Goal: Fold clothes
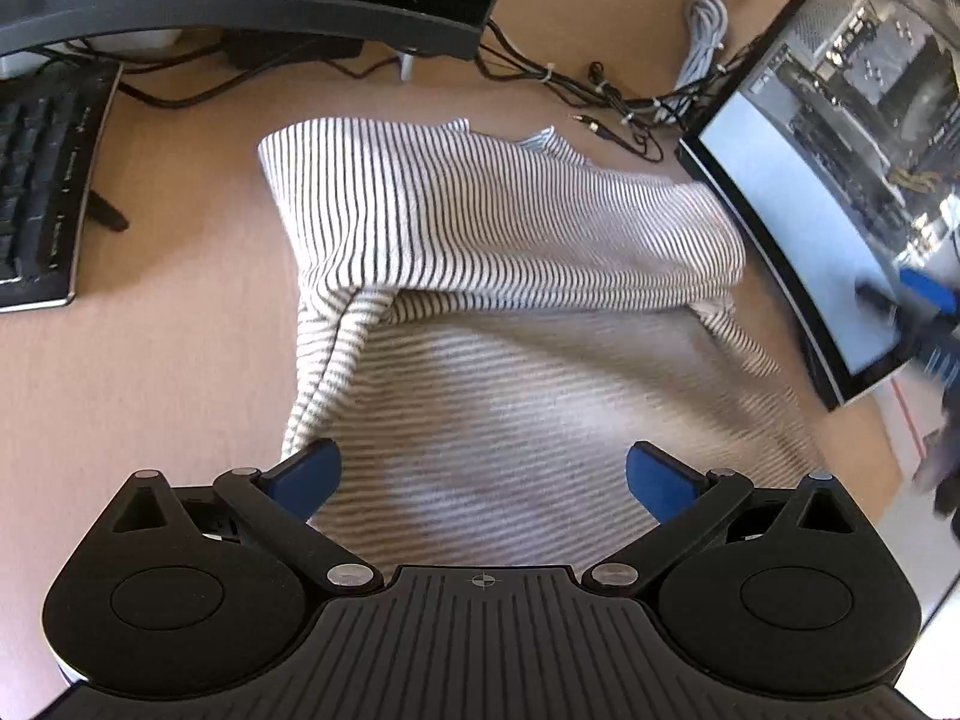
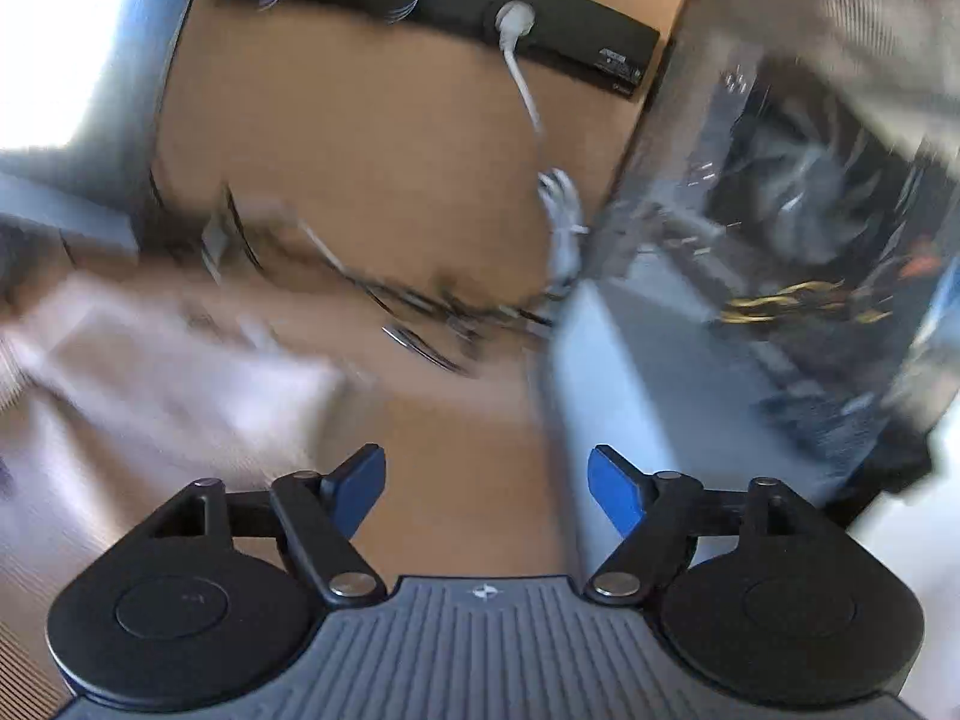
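A white garment with thin black stripes [image 1: 492, 222] lies on the wooden desk [image 1: 180, 360], its far part folded over toward me. My left gripper [image 1: 483, 477] hovers over the near part of the cloth, blue fingers wide apart, nothing between them. In the left wrist view my right gripper [image 1: 918, 312] shows as a blurred blue shape at the far right, in front of the PC case. From the right wrist view, my right gripper [image 2: 486, 489] is open over bare desk, with the blurred garment [image 2: 168, 372] to its left. That view is heavily motion-blurred.
A glass-sided PC case [image 1: 840, 168] stands close on the right. A tangle of black cables [image 1: 606, 90] and a white cable bundle [image 1: 705, 42] lie behind the garment. A black keyboard [image 1: 42, 180] sits at left, a monitor base [image 1: 252, 6] at the back. A power strip [image 2: 432, 6] lies further back.
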Demonstrator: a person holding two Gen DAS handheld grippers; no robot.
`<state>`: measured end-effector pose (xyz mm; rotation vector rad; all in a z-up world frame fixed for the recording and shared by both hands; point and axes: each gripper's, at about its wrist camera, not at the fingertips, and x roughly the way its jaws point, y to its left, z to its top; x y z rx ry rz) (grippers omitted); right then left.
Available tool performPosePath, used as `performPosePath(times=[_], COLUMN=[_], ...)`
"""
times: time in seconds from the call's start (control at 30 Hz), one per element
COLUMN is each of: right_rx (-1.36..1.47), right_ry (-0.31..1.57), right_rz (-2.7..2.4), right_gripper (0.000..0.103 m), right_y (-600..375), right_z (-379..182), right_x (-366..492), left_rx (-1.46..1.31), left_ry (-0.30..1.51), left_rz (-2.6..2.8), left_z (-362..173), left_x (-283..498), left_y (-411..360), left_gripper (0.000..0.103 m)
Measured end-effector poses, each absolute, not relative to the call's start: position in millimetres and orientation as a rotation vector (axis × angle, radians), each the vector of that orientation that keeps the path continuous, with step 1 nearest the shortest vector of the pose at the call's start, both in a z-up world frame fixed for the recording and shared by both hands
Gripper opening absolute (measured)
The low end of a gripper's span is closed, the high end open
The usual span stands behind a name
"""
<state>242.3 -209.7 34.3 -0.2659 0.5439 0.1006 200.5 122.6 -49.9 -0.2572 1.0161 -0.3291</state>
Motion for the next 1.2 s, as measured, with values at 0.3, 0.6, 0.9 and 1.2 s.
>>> performPosePath(times=[0.3, 0.6, 0.9, 1.2], right_rx=[-0.167, 0.012, 0.537, -0.173], right_ry=[0.553, 0.603, 0.867, 0.71], right_rz=[0.229, 0.418, 0.885, 0.278], right_gripper=[0.084, 0.084, 0.084, 0.085], right_y=[-198.6, -187.0, -132.6, -171.6], right_z=[38.4, 40.8, 17.6, 36.6], right_x=[239.6, 235.4, 189.7, 159.2], left_rx=[-0.289, -0.271, -0.322, -0.317], left_ry=[0.935, 0.981, 0.971, 0.962], left_rz=[-0.223, -0.244, -0.198, -0.215], left_z=[-20.1, -18.2, -19.6, -18.9], left_x=[187.2, 153.7, 164.2, 181.6], left_y=[154.6, 164.2, 173.7, 174.2], left_gripper=[0.103, 0.103, 0.103, 0.103])
